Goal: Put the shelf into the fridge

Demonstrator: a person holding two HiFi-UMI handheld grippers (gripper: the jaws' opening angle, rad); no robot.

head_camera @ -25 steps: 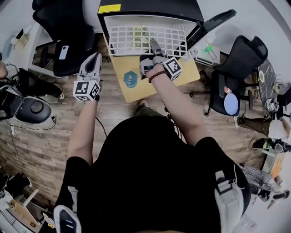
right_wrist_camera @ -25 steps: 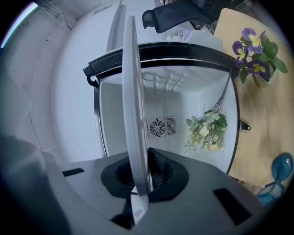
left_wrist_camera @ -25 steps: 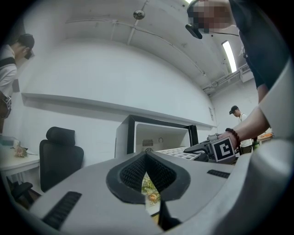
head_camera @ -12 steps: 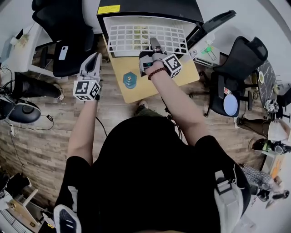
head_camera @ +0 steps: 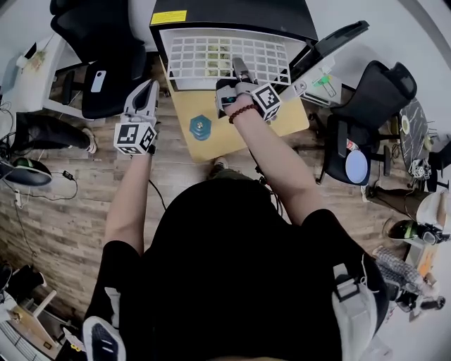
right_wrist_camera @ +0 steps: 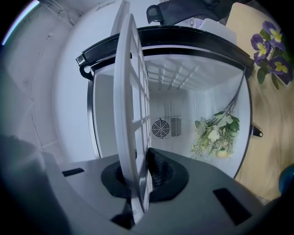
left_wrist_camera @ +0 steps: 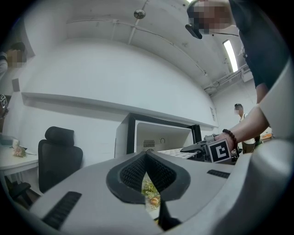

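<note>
The white grid shelf [head_camera: 225,60] lies flat across the mouth of the black fridge [head_camera: 232,13], whose white inside is open toward me. My right gripper [head_camera: 241,70] is shut on the shelf's near edge. In the right gripper view the shelf [right_wrist_camera: 131,92] stands edge-on between the right gripper's [right_wrist_camera: 140,176] jaws, with the fridge cavity [right_wrist_camera: 183,87] behind it. A bunch of pale flowers [right_wrist_camera: 216,135] lies inside the fridge. My left gripper [head_camera: 146,90] hangs over the floor to the left of the fridge, shut and empty [left_wrist_camera: 147,176].
The fridge stands on a small wooden table [head_camera: 239,123] that carries a blue object [head_camera: 201,127]. The fridge door [head_camera: 331,46] is swung open to the right. Black office chairs stand at left [head_camera: 106,56] and right [head_camera: 366,113]. Purple flowers [right_wrist_camera: 271,50] show beside the fridge.
My right gripper has carried the shelf a little farther toward the fridge. The left gripper has stayed where it was.
</note>
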